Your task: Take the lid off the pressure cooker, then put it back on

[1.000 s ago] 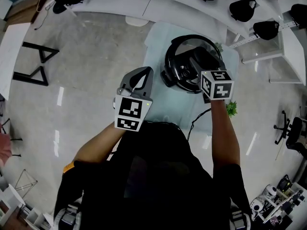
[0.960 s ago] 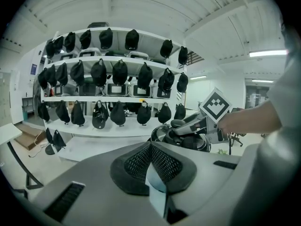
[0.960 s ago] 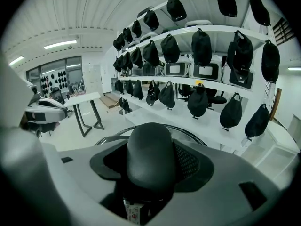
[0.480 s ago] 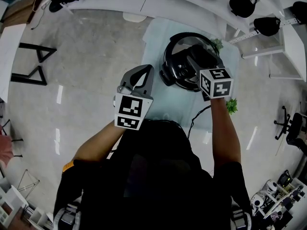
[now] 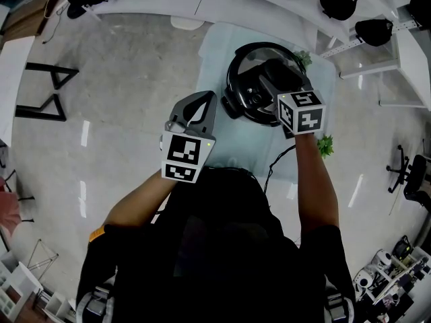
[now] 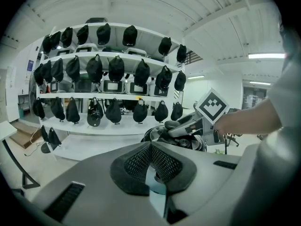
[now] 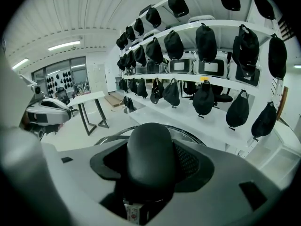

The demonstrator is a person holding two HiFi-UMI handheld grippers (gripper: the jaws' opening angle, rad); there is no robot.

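Right tool (image 5: 283,94) is clamped tight on the black lid handle (image 7: 150,157), with the pressure cooker (image 5: 231,103) sitting on the pale bench (image 5: 219,49). Left tool (image 5: 192,116) hangs back, jaws together, empty. The lid (image 5: 250,86) looks heavy, rigid and slick, so the handle's the safest grip.

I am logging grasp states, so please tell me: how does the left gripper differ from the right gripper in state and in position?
The left gripper holds nothing and its jaws are together. The right gripper has its jaws clamped on the black lid handle. The left gripper hangs beside the pressure cooker, apart from it, while the right gripper is over it. What they share is that both have their jaws closed.
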